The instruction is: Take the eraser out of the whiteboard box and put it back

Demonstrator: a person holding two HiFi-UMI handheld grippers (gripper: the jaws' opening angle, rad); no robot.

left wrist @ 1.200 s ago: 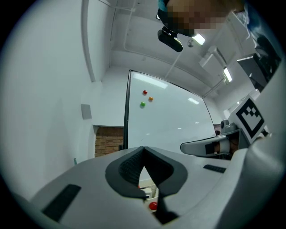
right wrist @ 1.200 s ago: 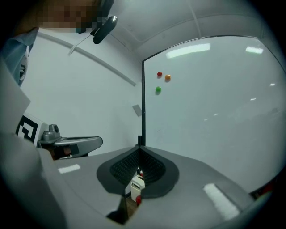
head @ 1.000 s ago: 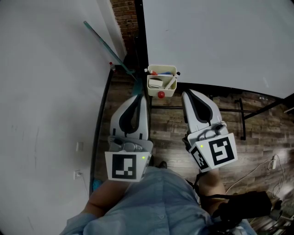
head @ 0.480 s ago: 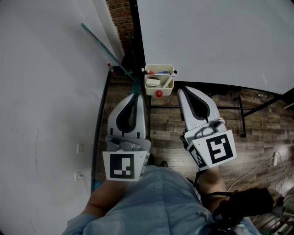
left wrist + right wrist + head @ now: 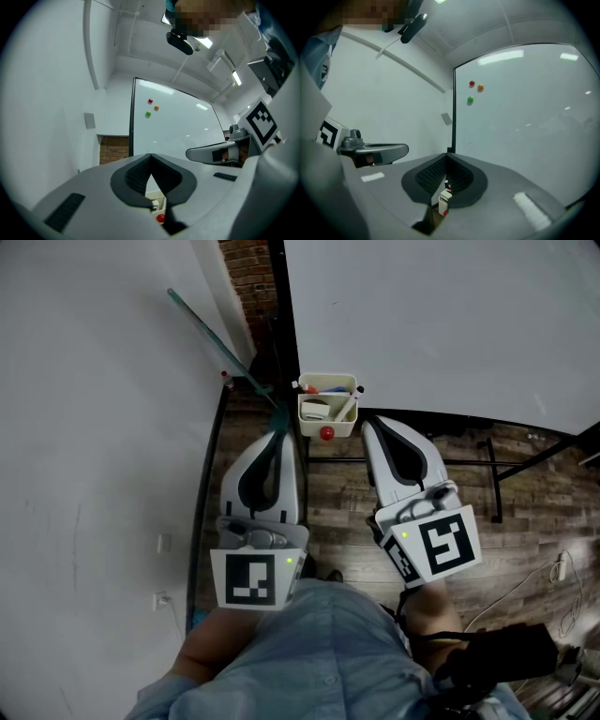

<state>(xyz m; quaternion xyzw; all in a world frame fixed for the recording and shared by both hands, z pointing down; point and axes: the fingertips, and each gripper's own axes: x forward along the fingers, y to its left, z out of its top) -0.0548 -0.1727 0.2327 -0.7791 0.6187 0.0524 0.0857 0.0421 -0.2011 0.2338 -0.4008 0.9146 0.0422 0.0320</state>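
Currently both grippers point at the box (image 5: 347, 429), a small white tub hung below the lower left corner of the whiteboard (image 5: 441, 324). The left gripper (image 5: 281, 435) has its jaws closed tip to tip, with nothing between them. The right gripper (image 5: 367, 423) is likewise closed and empty. Its tip is just beside the box's right front corner, and the left gripper's tip is just below the box's left side. Neither one touches the box, as far as the head view shows.

The eraser (image 5: 316, 410) appears to be the pale block in the left part of the box. A marker (image 5: 346, 408) leans slanted in the right part, and more pens lie along the back. A red magnet (image 5: 326, 433) sits on the front wall of the box.

Higher on the whiteboard are three small magnets close together: red (image 5: 150, 100), orange (image 5: 156, 107) and green (image 5: 148, 113). A pale wall (image 5: 94, 427) stands to the left, with a strip of brick (image 5: 239, 259) showing between it and the whiteboard. Below is a wood floor (image 5: 337, 512). The person's blue shirt (image 5: 319, 652) fills the lower edge of the head view.
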